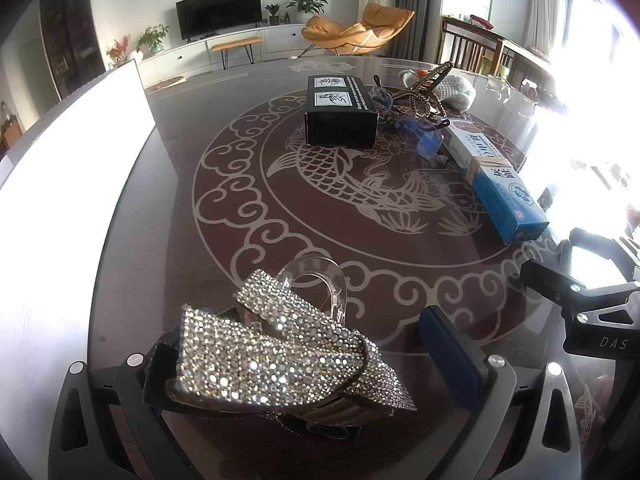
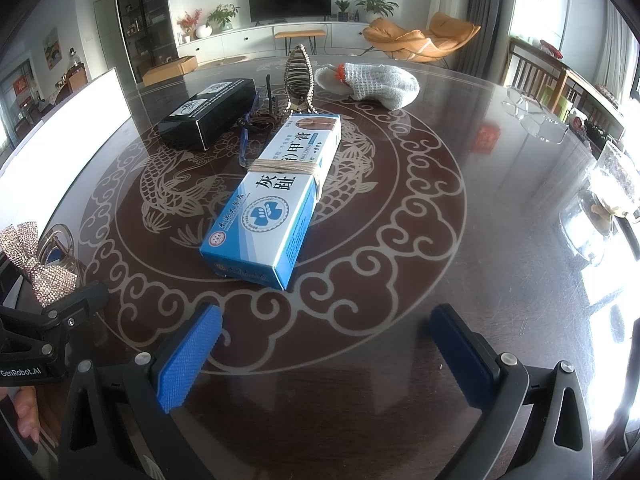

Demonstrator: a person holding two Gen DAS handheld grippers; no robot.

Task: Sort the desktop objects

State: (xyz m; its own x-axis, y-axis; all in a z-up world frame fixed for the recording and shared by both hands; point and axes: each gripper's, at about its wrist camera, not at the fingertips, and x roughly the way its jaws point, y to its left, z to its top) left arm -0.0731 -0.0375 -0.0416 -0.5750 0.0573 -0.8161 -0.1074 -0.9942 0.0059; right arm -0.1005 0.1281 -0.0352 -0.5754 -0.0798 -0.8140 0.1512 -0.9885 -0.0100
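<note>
A: Which step is this?

B: Nearest the left camera, the left gripper (image 1: 304,364) has a rhinestone bow clip (image 1: 276,356) between its fingers. The bow spreads across the gap and hides the left pad, so I cannot tell whether the jaws truly clamp it or merely cradle it. I judge it a carry: one item taken, waiting for its place.

A: And the other hand?

B: The right gripper (image 2: 324,354) hangs wide apart, holding nothing, low over the glass table (image 2: 500,208). The blue medicine box (image 2: 276,196), bound with a cord round its middle, lies just ahead of it, lengthwise toward the camera.

A: So the next move?

B: Probably bringing the bow to the white bin (image 1: 76,200) at the left, while the right reaches forward for the box. The box is wide; the jaws should straddle its narrow sides.

A: Anything in the way?

B: Beyond the box, blue glasses (image 1: 424,136) lie touching it, beside a black box (image 1: 340,110) and a beaded claw clip (image 2: 299,76). Farthest, a knitted glove (image 2: 372,78).
</note>
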